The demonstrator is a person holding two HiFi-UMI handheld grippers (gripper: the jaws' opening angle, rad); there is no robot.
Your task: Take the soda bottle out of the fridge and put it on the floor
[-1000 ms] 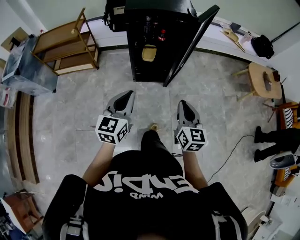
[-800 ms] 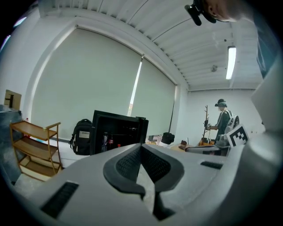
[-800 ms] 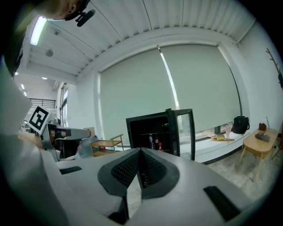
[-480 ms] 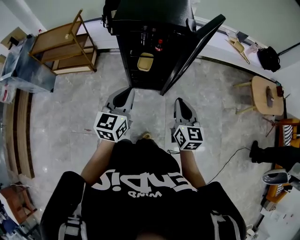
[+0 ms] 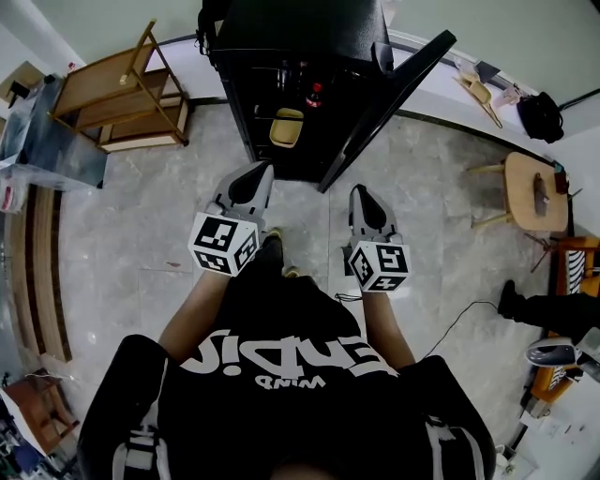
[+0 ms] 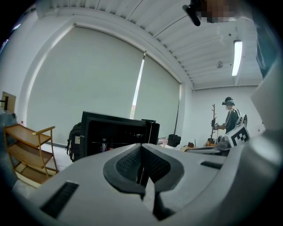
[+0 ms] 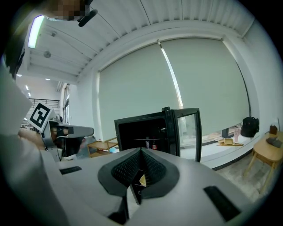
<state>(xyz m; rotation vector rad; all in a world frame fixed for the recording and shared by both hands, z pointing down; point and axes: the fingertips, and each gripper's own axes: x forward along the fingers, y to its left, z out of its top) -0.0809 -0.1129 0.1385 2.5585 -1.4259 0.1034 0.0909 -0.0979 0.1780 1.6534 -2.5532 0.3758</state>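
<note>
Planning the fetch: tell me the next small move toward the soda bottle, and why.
Probably step closer to the fridge: its door is open, the soda bottle stands inside, and the left gripper and right gripper, both shut and empty, are well short of it.

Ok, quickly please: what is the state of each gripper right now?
Left gripper: closed, holding nothing.
Right gripper: closed, holding nothing.

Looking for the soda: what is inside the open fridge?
The fridge holds a dark bottle with a red top on a shelf and a yellow container lower down. The rest is too dark to tell.
</note>
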